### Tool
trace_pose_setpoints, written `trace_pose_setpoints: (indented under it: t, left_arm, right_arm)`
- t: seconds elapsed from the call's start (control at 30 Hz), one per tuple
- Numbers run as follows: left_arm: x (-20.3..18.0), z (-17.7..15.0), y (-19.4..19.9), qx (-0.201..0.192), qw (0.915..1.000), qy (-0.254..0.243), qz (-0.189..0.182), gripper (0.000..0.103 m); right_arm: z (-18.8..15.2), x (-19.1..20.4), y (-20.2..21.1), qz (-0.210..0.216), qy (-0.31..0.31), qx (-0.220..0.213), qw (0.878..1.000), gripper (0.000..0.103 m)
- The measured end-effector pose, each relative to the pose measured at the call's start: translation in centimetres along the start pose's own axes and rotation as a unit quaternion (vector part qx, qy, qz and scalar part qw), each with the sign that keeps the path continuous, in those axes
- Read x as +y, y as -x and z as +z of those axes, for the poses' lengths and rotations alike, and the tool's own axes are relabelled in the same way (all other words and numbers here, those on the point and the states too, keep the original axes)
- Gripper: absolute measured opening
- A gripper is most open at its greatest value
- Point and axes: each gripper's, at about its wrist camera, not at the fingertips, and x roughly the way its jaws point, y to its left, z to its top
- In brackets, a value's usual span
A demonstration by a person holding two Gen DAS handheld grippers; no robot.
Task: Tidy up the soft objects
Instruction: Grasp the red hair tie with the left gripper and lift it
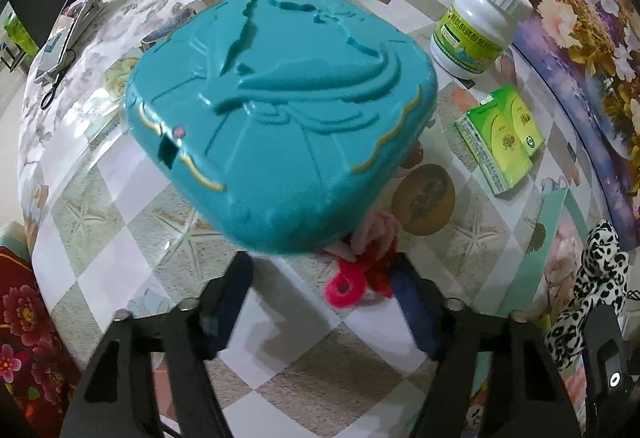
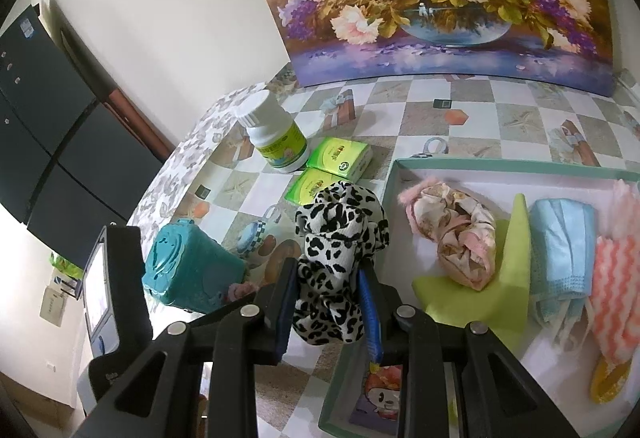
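The right gripper (image 2: 326, 312) is clamped on a black-and-white spotted scrunchie (image 2: 340, 258), held over the near-left corner of the shallow green-rimmed tray (image 2: 516, 170), where a floral scrunchie (image 2: 460, 234), a blue face mask (image 2: 560, 254) and a pink-and-white cloth (image 2: 616, 290) already lie. The left gripper (image 1: 322, 280) stands with its jaws apart and nothing pressed between them, above a red and pink scrunchie (image 1: 360, 274) on the table (image 1: 120, 205), just beside the teal box (image 1: 280, 117).

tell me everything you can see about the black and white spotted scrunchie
The black-and-white leopard-spotted fabric scrunchie looks soft and puffy, gathered into crumpled folds. It stands bunched upright between the fingers of the right hand-held gripper, whose pads press on its lower part. It is lifted above the checkered tablecloth, left of the green-rimmed shallow box. In the left wrist view it shows at the right edge.
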Motion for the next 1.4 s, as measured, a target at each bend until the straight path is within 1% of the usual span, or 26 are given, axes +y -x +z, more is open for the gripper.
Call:
trace_pose_setpoints:
  t: [0.03, 0.07, 0.1, 0.13, 0.17, 0.2, 0.27, 0.33, 0.43, 0.6, 0.7, 0.73, 0.77, 1.07, 1.17, 1.23, 1.3, 1.33, 1.4]
  left_arm:
    - [0.2, 0.0, 0.2, 0.000, 1.0000, 0.002, -0.005, 0.054]
    - [0.2, -0.1, 0.2, -0.001, 0.9999, 0.003, -0.014, 0.048]
    - [0.2, -0.2, 0.2, 0.000, 0.9997, 0.003, -0.025, 0.040]
    - [0.1, -0.2, 0.1, 0.002, 0.9994, 0.002, -0.033, 0.035]
    - [0.0, -0.2, 0.1, 0.004, 0.9993, -0.001, -0.037, 0.033]
    - [0.0, -0.2, 0.0, 0.005, 0.9991, -0.002, -0.041, 0.029]
    - [0.2, -0.3, -0.2, 0.008, 0.9988, -0.001, -0.049, 0.027]
    - [0.8, -0.4, -0.2, 0.012, 0.9979, 0.005, -0.063, 0.023]
    - [1.5, -0.2, -0.7, 0.030, 0.9959, 0.018, -0.083, 0.021]
    - [2.8, -0.1, -1.2, 0.054, 0.9930, 0.029, -0.101, 0.021]
    - [3.6, -0.2, -1.1, 0.061, 0.9910, 0.031, -0.115, 0.019]
    - [4.8, -0.4, -0.5, 0.060, 0.9907, 0.029, -0.119, 0.019]
    - [4.9, -0.6, -0.1, 0.059, 0.9903, 0.026, -0.123, 0.019]
    - [4.4, -0.7, 2.9, 0.028, 0.9857, -0.011, -0.166, 0.019]
    - [3.7, -0.6, 5.3, 0.006, 0.9834, -0.035, -0.178, 0.019]
    - [3.0, -0.6, 6.7, -0.015, 0.9804, -0.055, -0.189, 0.019]
    - [2.6, -0.8, 8.3, -0.036, 0.9752, -0.079, -0.203, 0.019]
    - [1.5, -0.4, 8.8, -0.042, 0.9732, -0.087, -0.209, 0.019]
    - [0.6, -0.4, 10.1, -0.057, 0.9663, -0.110, -0.225, 0.019]
  right_arm:
    - [0.0, 0.0, 0.0, 0.000, 0.000, 0.001, 1.000, 0.031]
    - [0.0, -0.1, 0.0, -0.001, 0.000, 0.002, 1.000, 0.031]
    - [-0.1, -0.1, -0.1, -0.002, -0.001, 0.004, 1.000, 0.031]
    - [-0.1, -0.2, -0.1, -0.002, -0.002, 0.005, 1.000, 0.031]
    - [-0.2, -0.2, -0.2, -0.002, -0.001, 0.007, 1.000, 0.031]
    - [-0.2, -0.2, -0.3, -0.003, 0.000, 0.009, 1.000, 0.031]
    - [-0.3, -0.1, -0.4, -0.005, 0.001, 0.011, 1.000, 0.031]
    - [-0.4, -0.2, -0.4, -0.005, 0.000, 0.012, 1.000, 0.031]
    - [-0.5, -0.4, -0.2, -0.005, -0.001, 0.011, 1.000, 0.031]
    - [-0.5, -0.4, 0.3, -0.004, -0.004, 0.005, 1.000, 0.031]
    - [-0.4, -0.3, 0.6, -0.004, -0.005, 0.001, 1.000, 0.031]
    - [-0.4, -0.3, 0.8, -0.004, -0.005, 0.000, 1.000, 0.031]
    - [-0.3, -0.3, 0.9, -0.004, -0.006, -0.002, 1.000, 0.031]
    - [0.0, -0.4, 2.0, -0.006, -0.013, -0.018, 1.000, 0.031]
    - [0.4, -0.4, 2.9, -0.006, -0.017, -0.033, 0.999, 0.031]
    - [0.6, -0.3, 3.8, -0.009, -0.016, -0.048, 0.999, 0.031]
    - [0.9, -0.1, 4.7, -0.014, -0.014, -0.062, 0.998, 0.031]
    - [1.0, 0.0, 5.4, -0.018, -0.012, -0.071, 0.997, 0.031]
    - [1.2, 0.0, 6.4, -0.027, -0.010, -0.085, 0.996, 0.032]
